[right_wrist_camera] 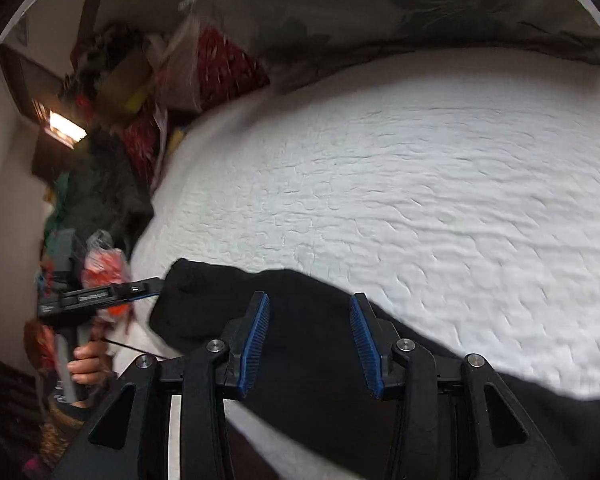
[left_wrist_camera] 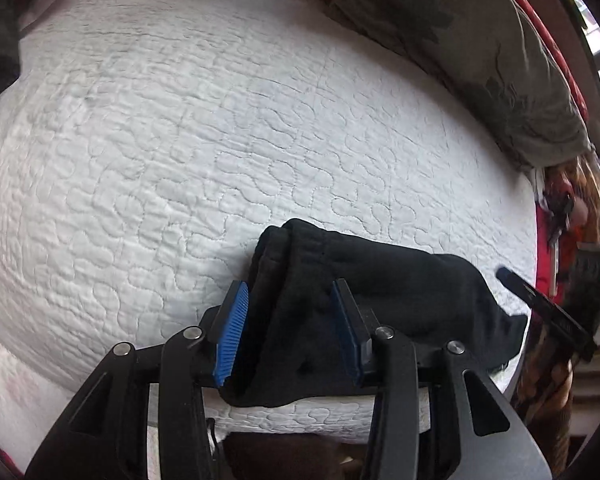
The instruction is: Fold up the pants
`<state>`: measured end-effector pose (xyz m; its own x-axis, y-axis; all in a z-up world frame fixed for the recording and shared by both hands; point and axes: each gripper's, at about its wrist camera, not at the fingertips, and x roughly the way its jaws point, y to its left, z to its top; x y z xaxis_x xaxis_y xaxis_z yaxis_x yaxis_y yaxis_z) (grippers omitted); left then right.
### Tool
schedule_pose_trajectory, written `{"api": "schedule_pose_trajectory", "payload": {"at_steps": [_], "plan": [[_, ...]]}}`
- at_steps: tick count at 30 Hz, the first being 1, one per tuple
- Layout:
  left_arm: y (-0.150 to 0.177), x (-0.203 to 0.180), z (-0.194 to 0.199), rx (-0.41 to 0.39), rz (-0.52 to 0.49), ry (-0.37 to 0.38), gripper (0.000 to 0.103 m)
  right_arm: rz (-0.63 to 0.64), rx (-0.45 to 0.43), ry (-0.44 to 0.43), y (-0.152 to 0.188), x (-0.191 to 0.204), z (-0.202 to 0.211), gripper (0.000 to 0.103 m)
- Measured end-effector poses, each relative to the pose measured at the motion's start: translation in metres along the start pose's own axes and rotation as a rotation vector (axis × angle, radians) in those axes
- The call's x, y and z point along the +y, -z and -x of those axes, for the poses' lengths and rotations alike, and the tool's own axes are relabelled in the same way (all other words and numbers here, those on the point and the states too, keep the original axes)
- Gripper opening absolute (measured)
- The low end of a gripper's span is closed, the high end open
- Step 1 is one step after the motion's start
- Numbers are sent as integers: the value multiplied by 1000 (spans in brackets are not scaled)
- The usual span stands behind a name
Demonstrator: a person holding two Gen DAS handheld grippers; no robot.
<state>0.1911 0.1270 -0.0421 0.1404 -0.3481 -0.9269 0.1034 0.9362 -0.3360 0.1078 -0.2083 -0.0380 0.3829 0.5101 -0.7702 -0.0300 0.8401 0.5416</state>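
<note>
On the white quilt (left_wrist_camera: 220, 140): black pants (left_wrist_camera: 340, 300) bunched | both hand-held grippers spread wide, left (left_wrist_camera: 290, 332), right (right_wrist_camera: 310, 340) | left view only: waistband end.

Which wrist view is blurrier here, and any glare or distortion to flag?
Right wrist view is blurrier: motion smear across the white quilt and room clutter, plus a blown-out lamp. Left wrist view is sharper, quilt stitching crisp; black pants lose detail in both. Strong fisheye bowing in each.
</note>
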Motion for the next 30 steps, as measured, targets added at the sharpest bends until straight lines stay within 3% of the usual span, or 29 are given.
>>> {"api": "schedule_pose_trajectory", "payload": {"at_steps": [6, 11, 14, 16, 17, 18, 20, 22, 23, 25, 27, 30], "plan": [[-9, -7, -6, 33, -96, 21, 41, 105, 90, 31, -21, 5, -43, 45], [-6, -13, -15, 65, -146, 41, 41, 131, 194, -16, -22, 2, -62, 45], [-3, -24, -22, 75, -189, 66, 41, 127, 204, -45, -20, -1, -65, 45], [0, -32, -24, 52, -217, 10, 41, 167, 206, -29, -17, 1, -65, 40], [2, -34, -27, 50, -216, -25, 38, 211, 207, -1, -15, 6, -66, 33], [4, -37, -30, 45, -214, -58, 24, 265, 203, 31, -12, 11, -66, 19], [7, -40, -29, 25, -215, -108, 16, 336, 186, 90, -9, 21, -67, 11], [13, -43, -15, -42, -214, -116, 15, 388, 132, 126, -7, 34, -56, 9], [16, -45, -9, -96, -236, -164, 15, 397, 81, 119, -7, 39, -45, 8], [15, -41, -20, -67, -236, -193, 15, 370, 5, 96, -7, 37, -32, 6], [12, -36, -33, -33, -209, -209, 15, 324, 30, 131, -9, 26, -44, 6], [10, -37, -35, -43, -183, -204, 15, 295, 35, 173, -6, 18, -59, 8]]}}
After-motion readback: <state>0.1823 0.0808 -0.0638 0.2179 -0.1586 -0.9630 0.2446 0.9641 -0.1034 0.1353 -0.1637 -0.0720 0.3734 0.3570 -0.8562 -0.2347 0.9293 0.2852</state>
